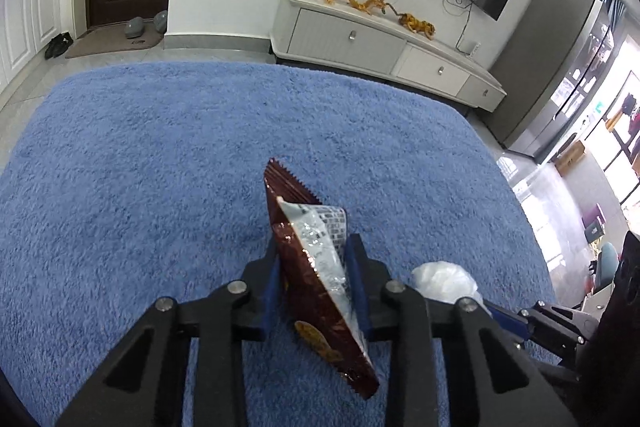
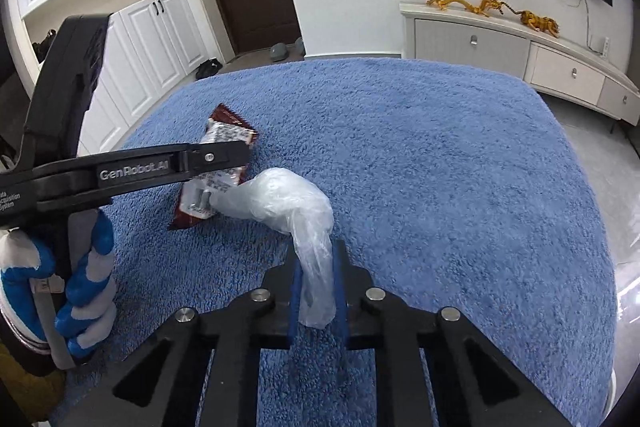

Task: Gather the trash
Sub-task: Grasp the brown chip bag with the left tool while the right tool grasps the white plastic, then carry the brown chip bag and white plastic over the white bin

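Left hand-held gripper (image 1: 316, 279) pinches brown snack wrapper (image 1: 316, 291); right hand-held gripper (image 2: 318, 287) pinches clear plastic bag (image 2: 288, 203).

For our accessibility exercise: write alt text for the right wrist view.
The right gripper pinches a crumpled clear plastic bag over a blue rug. At left, the left gripper clamps a brown snack wrapper, held by a blue-and-white gloved hand.

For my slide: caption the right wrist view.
Right tool pinches clear plastic bag; left tool grips snack wrapper over blue rug.
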Available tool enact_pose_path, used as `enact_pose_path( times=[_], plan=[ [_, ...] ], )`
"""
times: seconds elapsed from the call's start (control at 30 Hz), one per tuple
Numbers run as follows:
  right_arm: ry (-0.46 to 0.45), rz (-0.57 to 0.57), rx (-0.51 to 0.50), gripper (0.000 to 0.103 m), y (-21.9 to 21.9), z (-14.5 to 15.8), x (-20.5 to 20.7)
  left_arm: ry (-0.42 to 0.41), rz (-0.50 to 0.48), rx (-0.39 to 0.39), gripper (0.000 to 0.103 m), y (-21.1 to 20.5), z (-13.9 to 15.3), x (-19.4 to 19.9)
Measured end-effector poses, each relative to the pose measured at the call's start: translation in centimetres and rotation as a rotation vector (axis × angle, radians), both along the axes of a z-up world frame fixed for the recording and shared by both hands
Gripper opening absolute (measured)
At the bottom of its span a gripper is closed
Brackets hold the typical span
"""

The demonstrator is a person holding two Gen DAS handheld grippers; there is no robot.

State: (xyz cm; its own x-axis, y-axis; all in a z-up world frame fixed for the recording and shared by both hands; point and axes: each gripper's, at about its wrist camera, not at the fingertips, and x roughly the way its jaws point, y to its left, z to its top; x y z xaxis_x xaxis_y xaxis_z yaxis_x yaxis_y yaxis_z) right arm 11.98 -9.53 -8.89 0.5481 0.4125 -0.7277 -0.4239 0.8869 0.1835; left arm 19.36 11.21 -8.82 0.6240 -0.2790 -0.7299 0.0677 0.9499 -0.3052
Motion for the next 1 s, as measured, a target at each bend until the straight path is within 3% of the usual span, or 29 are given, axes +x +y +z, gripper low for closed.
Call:
enact_pose_path(
  times=[0.27,0.47,1.0],
  plan=[
    [-0.001,-0.093,0.032,0.011,-3.5,0.9,-2.6,-0.021,0.006,-0.026,0.028,0.9,1.4,-3.9],
    [-0.018,-0.177,0.077,0.011,-7.3,2.2,-6.0,-0.059,-0.026,-0.005,0.028,-0.8,3.4,-7.6],
    [-0.180,-0.377,0.174,0.011,-16.6,8.2,-16.3,-0.276,-0.172,0.176,0.028,-12.5,10.2,-17.7]
  ],
)
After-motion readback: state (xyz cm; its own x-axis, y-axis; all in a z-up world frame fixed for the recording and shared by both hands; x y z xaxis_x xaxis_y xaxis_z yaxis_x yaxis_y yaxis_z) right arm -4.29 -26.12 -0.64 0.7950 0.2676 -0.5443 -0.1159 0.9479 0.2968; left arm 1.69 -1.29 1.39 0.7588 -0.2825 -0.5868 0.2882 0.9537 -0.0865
